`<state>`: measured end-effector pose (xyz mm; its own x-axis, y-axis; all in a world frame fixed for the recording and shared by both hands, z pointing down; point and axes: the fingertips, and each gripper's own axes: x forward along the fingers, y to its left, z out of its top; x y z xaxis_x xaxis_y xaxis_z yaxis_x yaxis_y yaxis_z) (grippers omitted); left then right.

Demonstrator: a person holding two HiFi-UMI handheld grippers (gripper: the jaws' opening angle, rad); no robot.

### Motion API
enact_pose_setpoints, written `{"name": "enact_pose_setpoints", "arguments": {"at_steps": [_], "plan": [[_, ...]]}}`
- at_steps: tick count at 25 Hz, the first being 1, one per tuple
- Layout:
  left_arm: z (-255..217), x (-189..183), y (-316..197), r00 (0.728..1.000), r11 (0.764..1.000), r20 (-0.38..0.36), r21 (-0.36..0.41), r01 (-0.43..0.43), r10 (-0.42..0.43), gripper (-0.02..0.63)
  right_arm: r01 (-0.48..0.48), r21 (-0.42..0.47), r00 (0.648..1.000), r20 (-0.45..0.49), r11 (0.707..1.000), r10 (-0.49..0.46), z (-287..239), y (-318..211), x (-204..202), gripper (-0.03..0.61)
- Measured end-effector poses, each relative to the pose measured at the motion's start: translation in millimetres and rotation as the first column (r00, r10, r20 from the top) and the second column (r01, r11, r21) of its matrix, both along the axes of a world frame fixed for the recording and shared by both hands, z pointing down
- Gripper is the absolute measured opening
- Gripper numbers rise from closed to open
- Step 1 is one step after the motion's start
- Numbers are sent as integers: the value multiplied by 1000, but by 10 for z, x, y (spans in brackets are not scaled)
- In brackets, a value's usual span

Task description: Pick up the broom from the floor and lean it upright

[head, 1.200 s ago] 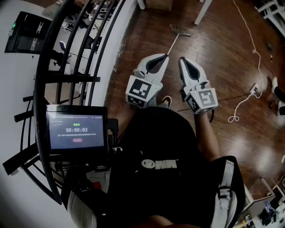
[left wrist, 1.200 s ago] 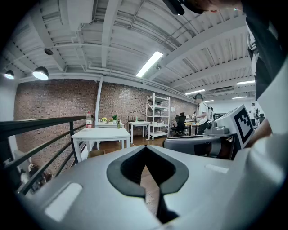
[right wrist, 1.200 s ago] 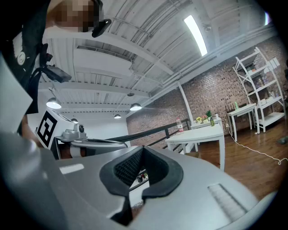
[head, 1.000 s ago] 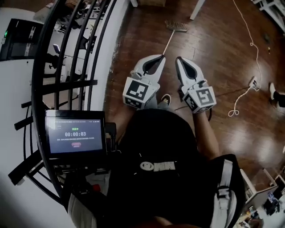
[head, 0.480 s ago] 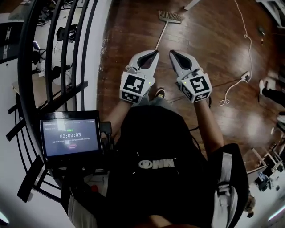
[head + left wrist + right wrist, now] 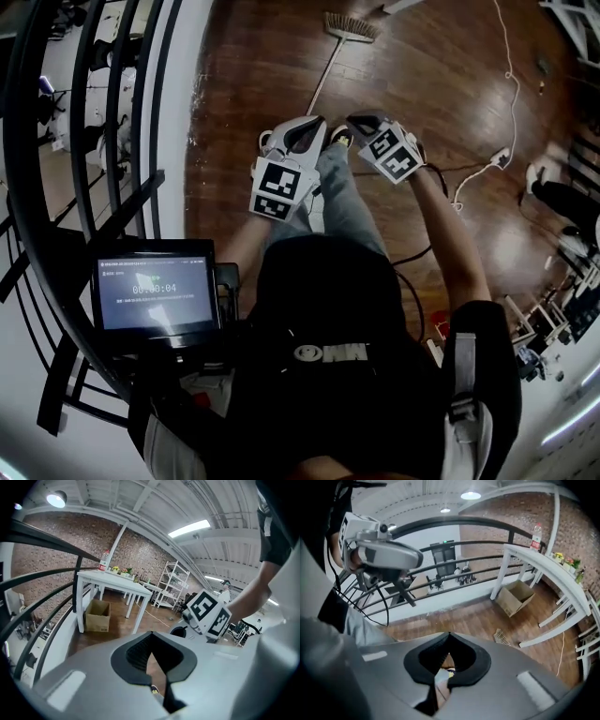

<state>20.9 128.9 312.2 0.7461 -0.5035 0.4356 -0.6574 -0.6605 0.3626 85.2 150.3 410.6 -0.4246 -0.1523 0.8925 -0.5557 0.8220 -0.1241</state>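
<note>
broom (image 6: 328,70) handle's near end seems hidden behind left gripper (image 6: 314,127)

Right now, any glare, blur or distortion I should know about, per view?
Head view: dim, fisheye bends the railing, sheen on the floor, broom clear. Left gripper view: black vignette at the corners, lamp blown out. Right gripper view: same vignette, ceiling light flares.
</note>
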Motion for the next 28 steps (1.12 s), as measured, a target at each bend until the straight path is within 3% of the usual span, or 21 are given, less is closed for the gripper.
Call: {"name": "enact_pose_setpoints", "arguments": {"at_steps": [4, 8, 9, 11, 12, 14, 15, 18, 21, 23, 25, 28], "plan": [[116, -139, 53, 999, 998, 22, -46, 41, -40, 11, 83, -87, 991, -98, 993, -92, 395, -50, 49, 5], [506, -168, 37, 995, 994, 56, -74, 85, -81, 11, 159, -159, 977, -118, 974, -179, 1190, -174, 228, 6], [692, -160, 28, 993, 991, 73, -89, 102, -96, 11, 179, -194, 973, -107, 965, -202, 1510, -201, 280, 15], [1132, -137, 20, 985, 979, 104, -137, 149, -136, 11, 257, -280, 952, -90, 925, -291, 2241, -217, 394, 138], [1396, -114, 4, 982, 971, 113, -165, 172, -154, 11, 313, -310, 929, -96, 898, -358, 2636, -254, 465, 141], [1996, -42, -39, 976, 957, 123, -212, 200, -177, 11, 466, -319, 837, -143, 826, -527, 3443, -410, 620, 162], [2283, -4, -40, 975, 950, 126, -231, 210, -185, 11, 555, -308, 765, -177, 773, -620, 3809, -477, 692, 173], [2917, 92, 45, 968, 928, 125, -280, 246, -219, 11, 782, -272, 503, -254, 560, -826, 4617, -501, 800, 216], [3353, 140, 50, 965, 917, 100, -301, 261, -242, 11, 898, -222, 314, -282, 381, -906, 5232, -475, 746, 222], [3569, 143, -8, 960, 907, 80, -316, 280, -269, 11, 930, -204, 240, -293, 306, -925, 5600, -471, 732, 222], [3724, 130, -38, 954, 898, 81, -323, 298, -288, 11, 946, -199, 189, -297, 255, -936, 5880, -441, 752, 222], [3878, 74, -57, 950, 901, 105, -302, 312, -294, 11, 969, -200, 81, -308, 147, -948, 6171, -374, 811, 221]]}}
